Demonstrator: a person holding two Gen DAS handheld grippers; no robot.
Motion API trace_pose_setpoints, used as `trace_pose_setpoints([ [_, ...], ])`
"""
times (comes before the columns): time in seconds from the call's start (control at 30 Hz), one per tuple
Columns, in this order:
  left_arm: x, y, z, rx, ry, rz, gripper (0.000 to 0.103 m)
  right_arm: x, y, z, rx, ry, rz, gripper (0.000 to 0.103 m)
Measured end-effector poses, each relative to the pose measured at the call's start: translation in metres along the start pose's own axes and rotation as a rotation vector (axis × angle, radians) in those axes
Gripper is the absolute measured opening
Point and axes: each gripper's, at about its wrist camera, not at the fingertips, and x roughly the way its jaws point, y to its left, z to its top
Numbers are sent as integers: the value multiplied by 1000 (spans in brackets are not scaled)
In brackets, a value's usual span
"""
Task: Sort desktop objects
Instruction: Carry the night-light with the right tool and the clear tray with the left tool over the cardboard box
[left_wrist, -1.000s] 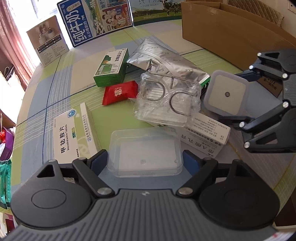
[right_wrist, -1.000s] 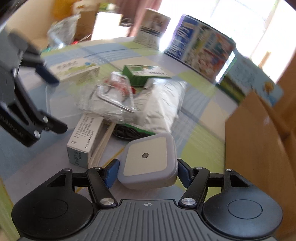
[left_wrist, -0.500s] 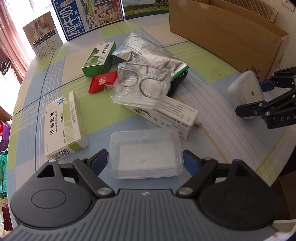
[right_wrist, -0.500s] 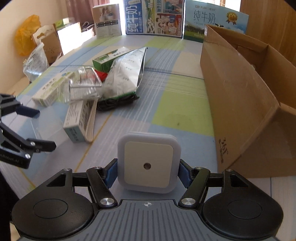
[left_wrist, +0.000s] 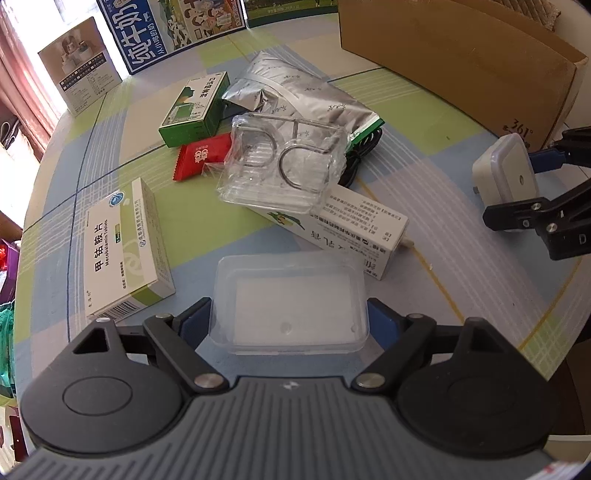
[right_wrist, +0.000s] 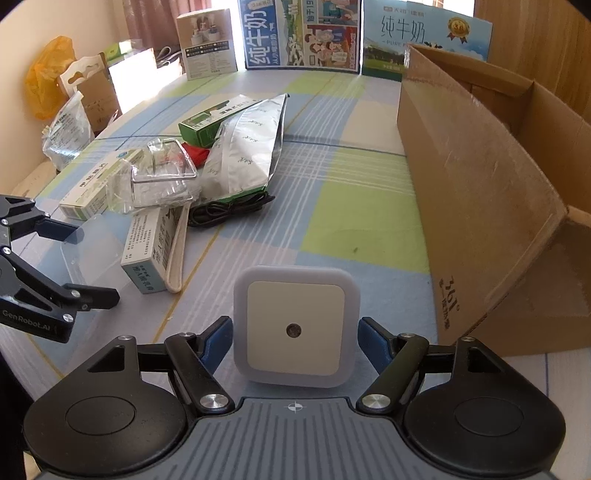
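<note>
A clear plastic box (left_wrist: 290, 306) sits between the blue pads of my left gripper (left_wrist: 290, 319), which is shut on it low over the table's near edge. The white square night light (right_wrist: 295, 326) faces the camera between the pads of my right gripper (right_wrist: 295, 332). Those jaws are opening, and a thin gap shows on each side of the light. In the left wrist view the night light (left_wrist: 506, 173) and the right gripper (left_wrist: 517, 188) are at the far right, beside the cardboard box (left_wrist: 461, 55).
A pile lies mid-table: white medicine box (left_wrist: 122, 251), long white box (left_wrist: 332, 225), clear pack with metal rings (left_wrist: 284, 162), red sachet (left_wrist: 201, 155), green box (left_wrist: 195, 105), silver foil bag (left_wrist: 303, 96), black cable (left_wrist: 362, 147). Milk cartons (right_wrist: 303, 33) stand at the back.
My right gripper rolled upright and swung right, away from the pile and toward the cardboard box, and its pads have drawn off the night light. The left gripper keeps the clear box.
</note>
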Motion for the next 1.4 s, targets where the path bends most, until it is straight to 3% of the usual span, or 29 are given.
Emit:
trace_pose_setpoints([
  [0.1,1,0,-1,-7,1,3,85,0,-1,0,14,1,-3,63],
  [0.57,-17,-14,-20,-14,3,39,84,-41,-2,-18,27,-21,-21,63],
  [0.87,-51,-26,-32,-46,-14,42,84,-81,-8,-35,41,-57,-52,63],
  [1.1,-79,-48,-21,-2,-71,36,84,-120,-25,-34,58,-124,-91,63],
  [1.4,-102,-93,21,134,-161,-25,84,-163,-71,-28,85,-194,-155,63],
])
